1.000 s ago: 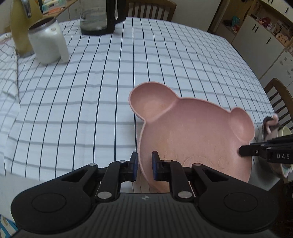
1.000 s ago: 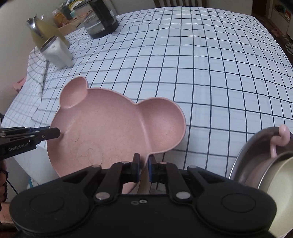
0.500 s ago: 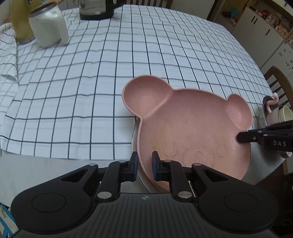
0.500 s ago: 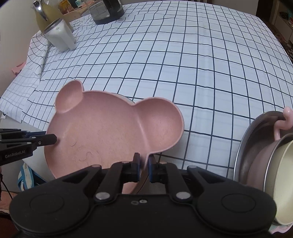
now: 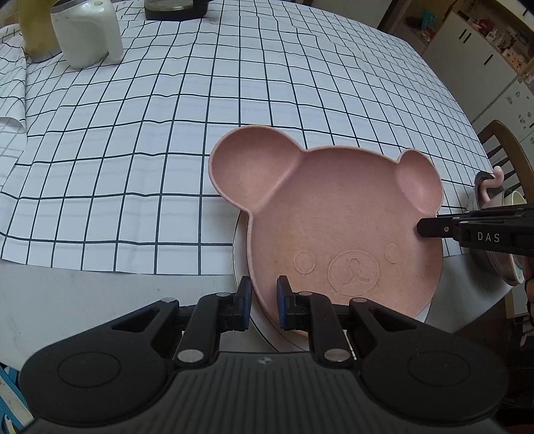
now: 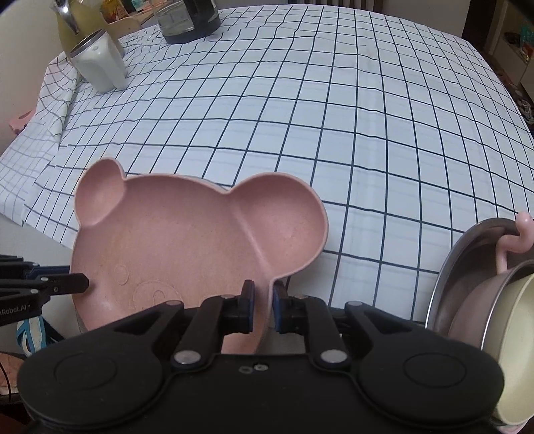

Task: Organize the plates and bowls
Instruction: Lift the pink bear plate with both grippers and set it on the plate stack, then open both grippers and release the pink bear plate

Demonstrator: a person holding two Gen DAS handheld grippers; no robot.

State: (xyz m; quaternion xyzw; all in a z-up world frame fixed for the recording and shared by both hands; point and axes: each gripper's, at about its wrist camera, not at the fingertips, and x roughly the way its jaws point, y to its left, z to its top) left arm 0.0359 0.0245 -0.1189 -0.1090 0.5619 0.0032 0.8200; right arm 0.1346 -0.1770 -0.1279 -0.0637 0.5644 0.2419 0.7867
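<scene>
A pink bear-shaped plate [image 5: 337,217] with two ear wells is held level over the near edge of the checked table. It also shows in the right wrist view [image 6: 187,240]. My left gripper [image 5: 263,302] is shut on its near rim. My right gripper [image 6: 263,305] is shut on the rim beside an ear. A white round plate [image 5: 241,253] lies directly under the pink plate, only its edge showing. At the right, a steel bowl [image 6: 467,253] holds a pink cup [image 6: 510,253] and a cream bowl [image 6: 514,320].
A white jug [image 5: 88,31] and a yellow bottle [image 5: 33,30] stand at the far left of the table. A dark glass pot [image 6: 188,18] stands at the far edge. A wooden chair [image 5: 507,150] is at the right. The checked cloth [image 5: 133,133] covers the table.
Both grippers have lowered and levelled the pink plate from a steep tilt to nearly flat over the white plate. The grips have not changed.
</scene>
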